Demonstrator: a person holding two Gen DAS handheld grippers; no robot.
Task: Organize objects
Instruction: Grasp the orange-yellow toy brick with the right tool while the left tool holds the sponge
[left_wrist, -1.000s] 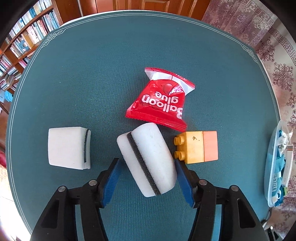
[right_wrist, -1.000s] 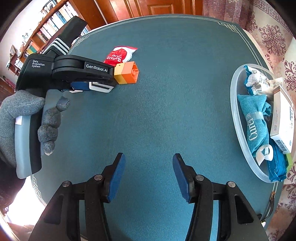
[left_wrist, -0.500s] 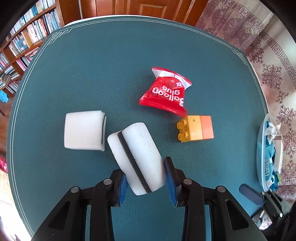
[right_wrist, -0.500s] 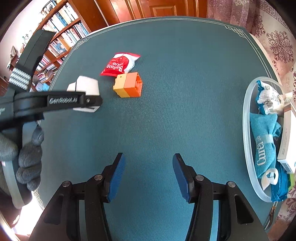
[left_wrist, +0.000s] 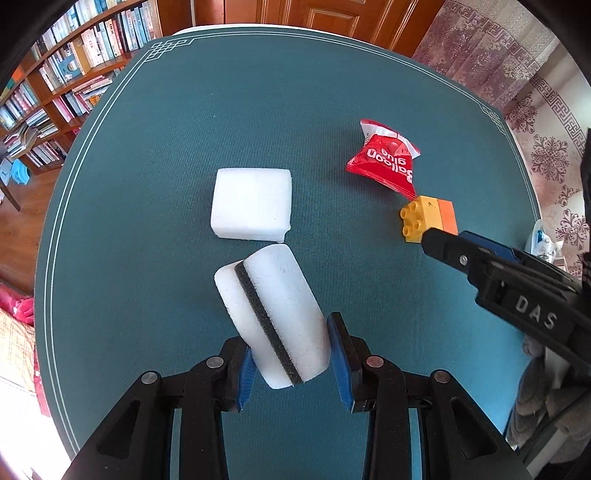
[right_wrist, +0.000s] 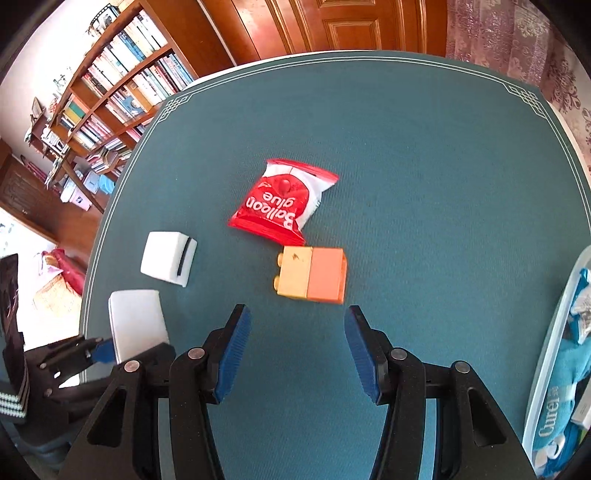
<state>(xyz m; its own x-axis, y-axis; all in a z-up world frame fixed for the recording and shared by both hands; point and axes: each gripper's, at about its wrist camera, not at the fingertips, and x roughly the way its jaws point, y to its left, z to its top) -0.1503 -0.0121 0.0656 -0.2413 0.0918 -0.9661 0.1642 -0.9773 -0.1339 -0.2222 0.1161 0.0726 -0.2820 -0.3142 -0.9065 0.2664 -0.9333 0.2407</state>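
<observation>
My left gripper (left_wrist: 291, 360) is shut on a white sponge with a black stripe (left_wrist: 271, 314) and holds it above the green table mat; it also shows in the right wrist view (right_wrist: 136, 325). A second white sponge (left_wrist: 252, 204) lies just beyond it. My right gripper (right_wrist: 297, 347) is open and empty, just in front of a yellow and orange toy brick (right_wrist: 312, 275). A red Balloon glue packet (right_wrist: 282, 203) lies behind the brick.
A clear tray (right_wrist: 550, 354) with blue cloths and small packs sits at the table's right edge. Bookshelves (right_wrist: 110, 92) stand beyond the table's left side. The right gripper's tip (left_wrist: 461, 254) reaches in near the brick (left_wrist: 428, 218) in the left wrist view.
My left gripper closed on the striped sponge, lifted it and drew it back to the left. My right gripper moved forward to the toy brick.
</observation>
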